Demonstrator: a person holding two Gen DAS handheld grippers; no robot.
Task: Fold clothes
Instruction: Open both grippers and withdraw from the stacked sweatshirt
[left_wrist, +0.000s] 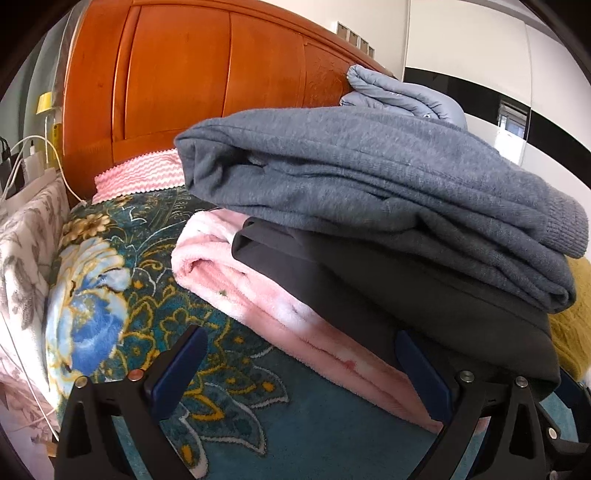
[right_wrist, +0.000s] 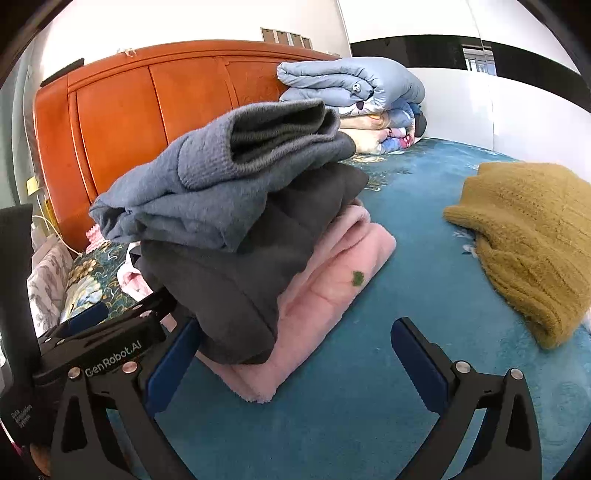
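Observation:
A stack of folded clothes sits on the teal bed cover: a grey-blue sweater (left_wrist: 369, 184) (right_wrist: 221, 184) on top, a dark grey garment (left_wrist: 424, 295) (right_wrist: 240, 280) under it, a pink fleece (left_wrist: 280, 306) (right_wrist: 325, 288) at the bottom. My left gripper (left_wrist: 299, 354) is open and empty, its jaws wide apart at the front edge of the pink fleece. My right gripper (right_wrist: 295, 347) is open and empty, at the stack's near corner. The left gripper (right_wrist: 110, 321) also shows at the left of the right wrist view. A mustard knit sweater (right_wrist: 528, 236) (left_wrist: 572, 325) lies unfolded to the right.
An orange wooden headboard (left_wrist: 177, 85) (right_wrist: 147, 110) stands behind the stack. Folded quilts (right_wrist: 354, 99) are piled at the head of the bed by the white wall. A pink zigzag pillow (left_wrist: 140, 177) and white cables (left_wrist: 44, 155) lie at the left.

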